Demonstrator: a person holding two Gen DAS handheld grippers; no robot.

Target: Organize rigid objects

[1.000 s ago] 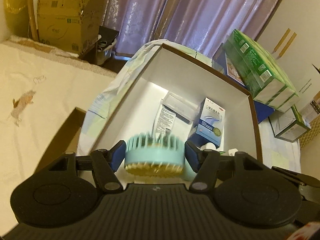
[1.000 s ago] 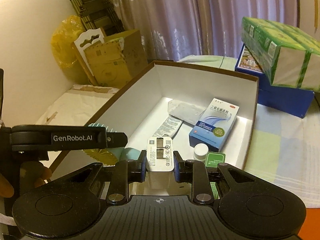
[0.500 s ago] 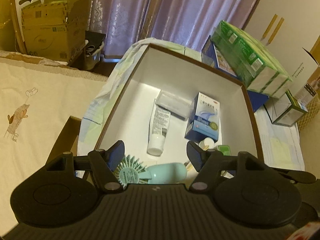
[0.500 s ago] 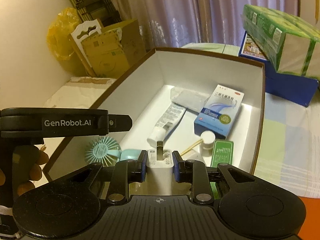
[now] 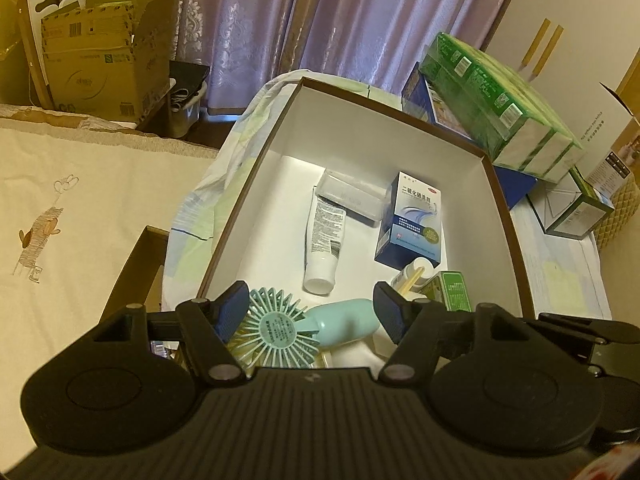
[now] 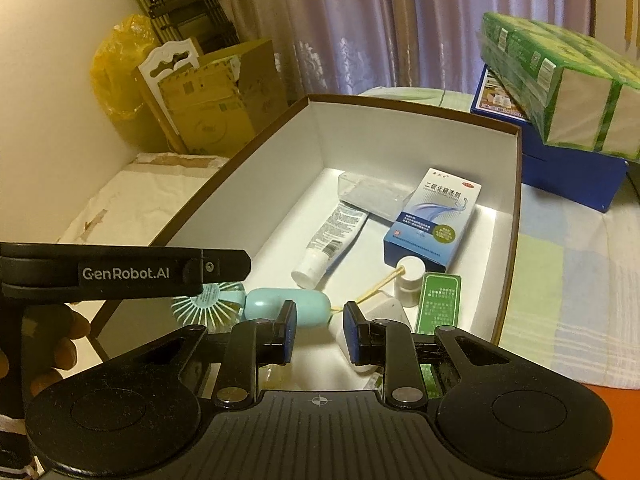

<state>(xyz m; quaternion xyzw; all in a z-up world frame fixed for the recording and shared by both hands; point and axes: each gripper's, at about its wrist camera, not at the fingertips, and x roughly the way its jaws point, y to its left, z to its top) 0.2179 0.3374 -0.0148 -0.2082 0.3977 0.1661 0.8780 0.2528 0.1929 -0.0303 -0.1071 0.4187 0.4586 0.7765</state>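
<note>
Two grippers are hovering over the brown-rimmed white cardboard box [image 5: 360, 132]. The left gripper [image 5: 310, 296], its jaws just opening, is straddling the untouched teal plastic handheld fan [image 5: 276, 330]. The right gripper [image 6: 320, 312] is gaping narrowly and empty beside the white plug charger [image 6: 380, 308].

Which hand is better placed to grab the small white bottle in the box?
Right, probably. The right gripper, empty, points just left of the white bottle. On the left gripper, farther away, the jaws have just been opening, the fan lying loose between them.
</note>
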